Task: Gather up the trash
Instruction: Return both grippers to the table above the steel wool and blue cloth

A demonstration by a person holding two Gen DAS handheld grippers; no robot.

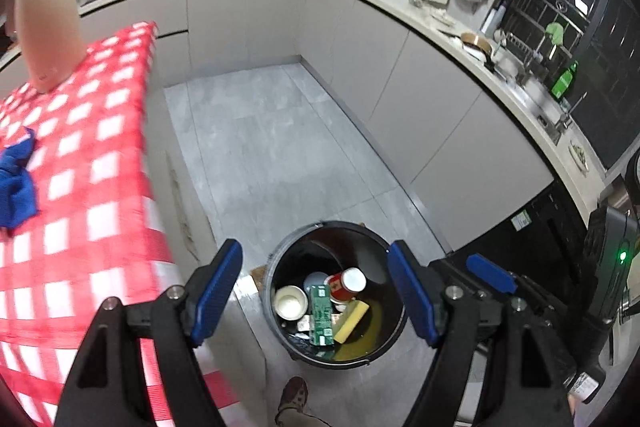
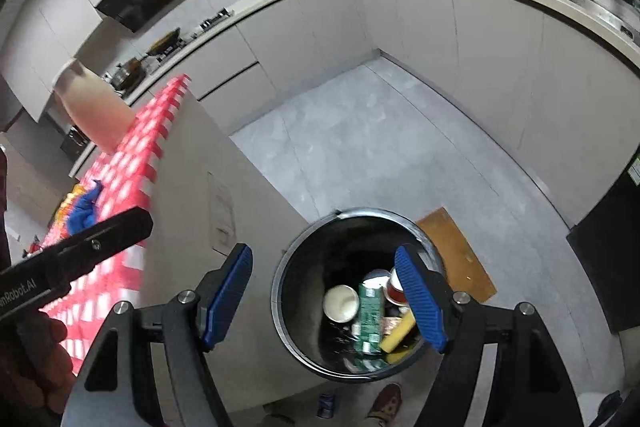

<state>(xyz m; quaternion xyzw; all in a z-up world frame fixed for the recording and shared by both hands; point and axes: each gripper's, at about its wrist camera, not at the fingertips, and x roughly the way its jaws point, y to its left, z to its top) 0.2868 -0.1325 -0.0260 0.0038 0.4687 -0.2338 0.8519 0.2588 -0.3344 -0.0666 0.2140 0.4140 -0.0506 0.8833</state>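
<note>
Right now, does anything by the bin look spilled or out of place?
Yes. A small blue-and-white can or carton lies on the floor just outside the bin, near a shoe. It looks like trash that missed.

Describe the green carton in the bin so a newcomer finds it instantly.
Find the round black bin on the grey floor beside the checked table. Among its trash, the green carton lies flat in the middle, between a white cup and a yellow sponge: the only green item.
</note>
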